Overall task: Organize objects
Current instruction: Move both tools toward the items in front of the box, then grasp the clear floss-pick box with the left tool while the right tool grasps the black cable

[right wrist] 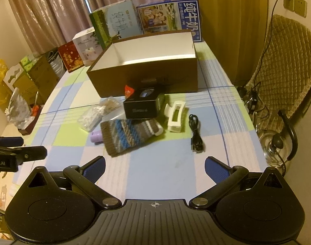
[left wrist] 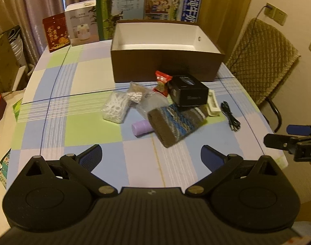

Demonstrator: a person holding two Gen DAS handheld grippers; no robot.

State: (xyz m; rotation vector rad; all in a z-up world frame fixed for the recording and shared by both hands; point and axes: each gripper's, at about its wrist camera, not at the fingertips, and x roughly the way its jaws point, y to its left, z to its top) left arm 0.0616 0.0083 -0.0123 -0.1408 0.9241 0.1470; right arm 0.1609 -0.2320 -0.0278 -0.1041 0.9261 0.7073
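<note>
Checked cloth in pale blue, green and lilac is being shown spread over the desk (left wrist: 77, 77), and on it the brown open box (left wrist: 165, 65) with its white inside is being seen at the far side — nothing can be made out within it. Just in front of that box a loose cluster is lying: the striped knitted sock (left wrist: 171, 120) is nearest, with the black carton (left wrist: 189, 92) resting against its far end. The clear tub of cotton swabs (left wrist: 115, 107) is being seen to the left, the white hair claw (right wrist: 175, 116) and the coiled black cable (right wrist: 196, 133) to the right. The lilac roll (left wrist: 141, 127) is touching the sock. The left hand-held gripper (left wrist: 151, 156) and the right hand-held gripper (right wrist: 154, 168) are each being held spread wide, clamping nothing, above the near desk edge.
</note>
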